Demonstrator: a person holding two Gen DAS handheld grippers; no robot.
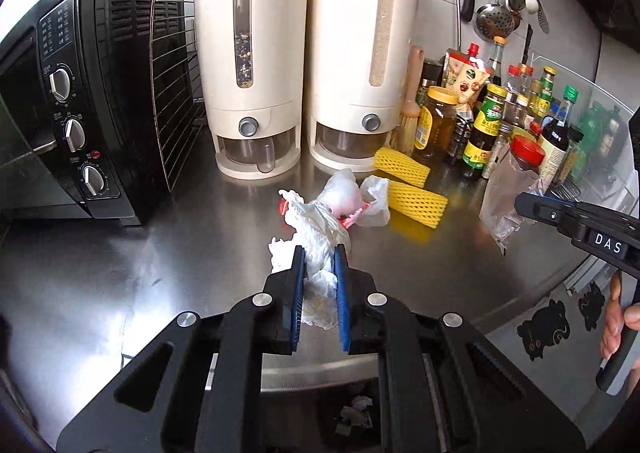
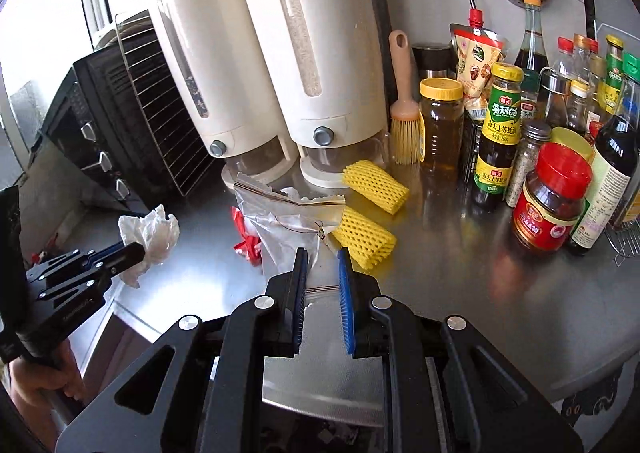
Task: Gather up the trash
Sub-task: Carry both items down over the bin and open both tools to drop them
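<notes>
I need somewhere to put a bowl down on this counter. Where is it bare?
Bare steel lies in front of the toaster oven, left of the crumpled plastic bags, and along the near counter edge before the red-lidded jar. The condiment bottles and yellow foam nets crowd the back right.

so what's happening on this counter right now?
A person holds a gripper in each hand, clearing trash off a steel counter. The left gripper is shut on a crumpled white tissue; the right gripper is shut on a clear plastic bag. Two yellow foam nets and a wad of plastic wrap lie on the counter, not yet collected.
</notes>
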